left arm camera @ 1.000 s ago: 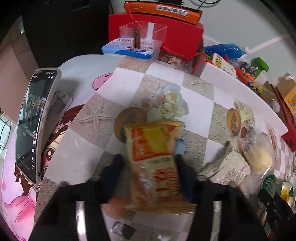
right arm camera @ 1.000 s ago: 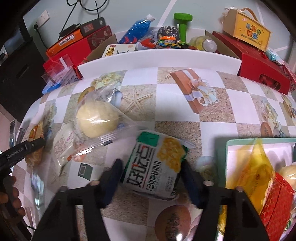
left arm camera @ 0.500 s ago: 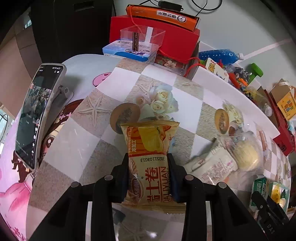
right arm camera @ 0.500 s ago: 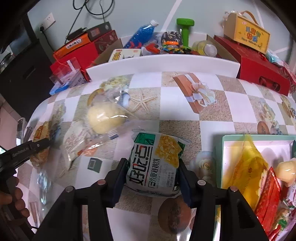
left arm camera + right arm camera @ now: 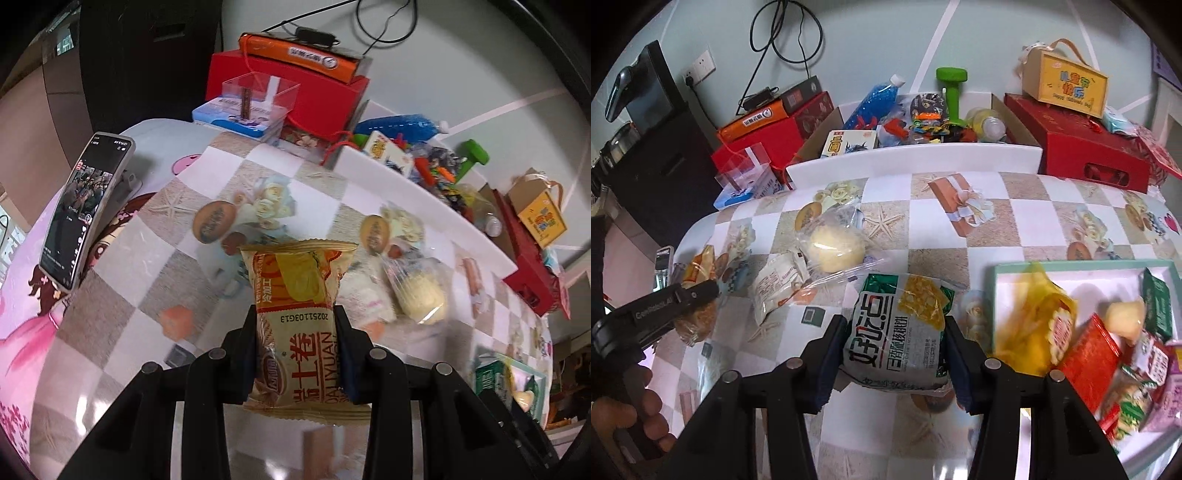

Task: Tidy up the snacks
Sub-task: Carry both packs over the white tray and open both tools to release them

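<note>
Between the left gripper's [image 5: 297, 354] two fingers sits an orange-and-yellow snack packet [image 5: 299, 317] — clenched at its lower half, long axis running straight ahead along the fingers, crimped far end pointing away over the checkered desk [image 5: 147, 266]. Right gripper [image 5: 894, 350] likewise grasps one green-and-white corn snack bag [image 5: 897, 332] at both sides, long axis forward, green end away from the camera, just left of the tray's rim [image 5: 997, 273]. Right-wrist view shows the left gripper extended low over the desk's left edge, a hand [image 5: 631, 410] on its handle. Loose on the desk: one clear-wrapped pale bun [image 5: 836, 249], one white wrapped snack [image 5: 777, 284]. Tray holds several packets, partly blurred — count unclear. One phone [image 5: 83, 210] stands propped at left.
</note>
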The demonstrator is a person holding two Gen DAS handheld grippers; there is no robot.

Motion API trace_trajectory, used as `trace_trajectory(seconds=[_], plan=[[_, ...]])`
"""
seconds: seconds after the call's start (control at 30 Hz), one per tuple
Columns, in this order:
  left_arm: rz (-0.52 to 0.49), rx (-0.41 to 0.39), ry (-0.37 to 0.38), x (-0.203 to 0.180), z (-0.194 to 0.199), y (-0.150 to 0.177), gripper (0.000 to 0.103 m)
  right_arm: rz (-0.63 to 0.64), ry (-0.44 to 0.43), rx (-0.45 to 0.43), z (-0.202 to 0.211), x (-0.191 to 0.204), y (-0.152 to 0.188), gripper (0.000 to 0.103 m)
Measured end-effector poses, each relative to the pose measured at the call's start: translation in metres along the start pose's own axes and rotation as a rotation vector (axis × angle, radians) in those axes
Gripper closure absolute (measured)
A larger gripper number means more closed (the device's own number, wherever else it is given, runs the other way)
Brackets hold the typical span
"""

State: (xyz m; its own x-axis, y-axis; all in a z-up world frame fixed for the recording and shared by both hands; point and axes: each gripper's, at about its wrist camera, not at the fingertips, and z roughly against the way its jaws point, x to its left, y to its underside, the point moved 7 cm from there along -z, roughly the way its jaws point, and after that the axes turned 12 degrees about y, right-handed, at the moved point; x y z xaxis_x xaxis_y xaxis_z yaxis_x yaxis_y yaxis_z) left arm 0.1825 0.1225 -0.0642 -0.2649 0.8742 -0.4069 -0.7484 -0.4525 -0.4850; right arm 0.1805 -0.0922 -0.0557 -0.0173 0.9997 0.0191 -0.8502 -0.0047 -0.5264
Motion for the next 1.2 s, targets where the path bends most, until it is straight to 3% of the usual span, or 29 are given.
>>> trace_trajectory(seconds=[0.67, 0.9, 1.2], plan=[[-0.114, -0.003, 0.086, -0.072, 0.010, 0.024, 0.065, -0.130, 0.017, -0.025, 0.026, -0.062, 0.004, 0.049], [-0.197, 0.016, 0.157, -0.118, 0.010, 0.037, 0.065, -0.232, 0.082, -0.032, 0.032, -0.119, 0.002, 0.049], [-0.379, 0.105, 0.302, -0.209, 0.002, 0.084, 0.065, -0.407, 0.167, -0.029, 0.038, -0.207, 0.011, 0.048]])
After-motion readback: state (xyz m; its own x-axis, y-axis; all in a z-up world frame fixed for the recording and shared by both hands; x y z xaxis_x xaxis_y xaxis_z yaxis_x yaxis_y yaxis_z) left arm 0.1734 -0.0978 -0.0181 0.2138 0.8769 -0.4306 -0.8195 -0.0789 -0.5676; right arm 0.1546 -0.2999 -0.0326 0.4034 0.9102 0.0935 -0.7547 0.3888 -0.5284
